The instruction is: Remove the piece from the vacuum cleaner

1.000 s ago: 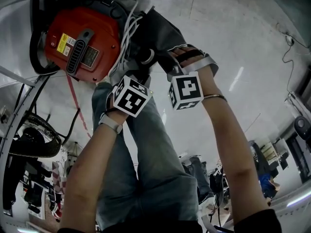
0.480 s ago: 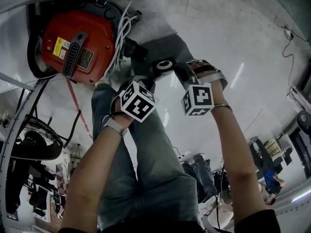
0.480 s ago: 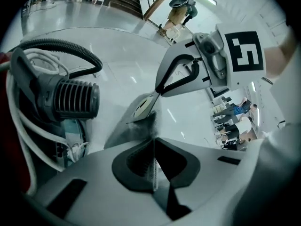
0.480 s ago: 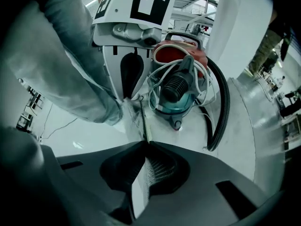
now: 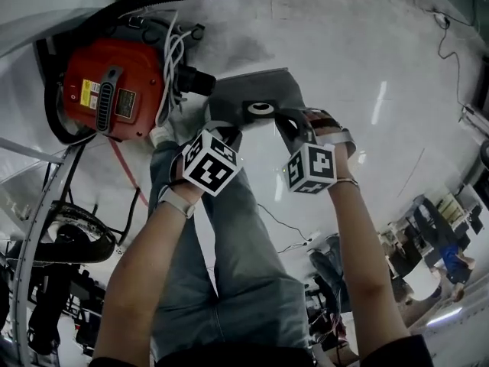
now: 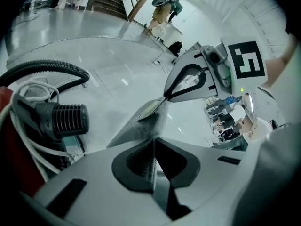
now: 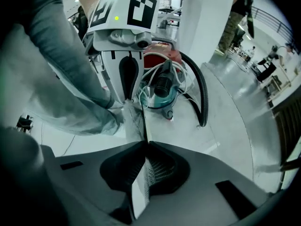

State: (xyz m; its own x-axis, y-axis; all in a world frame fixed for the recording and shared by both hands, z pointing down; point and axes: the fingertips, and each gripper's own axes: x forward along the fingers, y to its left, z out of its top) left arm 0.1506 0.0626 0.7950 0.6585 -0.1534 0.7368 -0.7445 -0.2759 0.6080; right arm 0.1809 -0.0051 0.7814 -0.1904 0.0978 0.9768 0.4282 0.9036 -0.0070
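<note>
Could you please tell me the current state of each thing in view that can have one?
Grey dust bag: off the vacuum, held between both grippers.
Vacuum cleaner: on the floor, its black port bare.
White cable: bundled on the vacuum.
Left gripper: shut on the bag's edge.
Right gripper: jaws have just been closing, now shut on the bag.

Head view: left forearm (image 5: 145,258) comes up from 7 o'clock and right forearm (image 5: 367,258) from 5 o'clock, both bare and converging toward centre. Left claw (image 5: 221,131) sits at ~11 o'clock, angled forward and down, jaws pinched on one edge of the grey piece (image 5: 252,86). Right claw (image 5: 284,122) sits at ~1 o'clock, pointing steeply down. Its jaws have just been closing and now nip the same piece. The claws are near each other, not touching.
</note>
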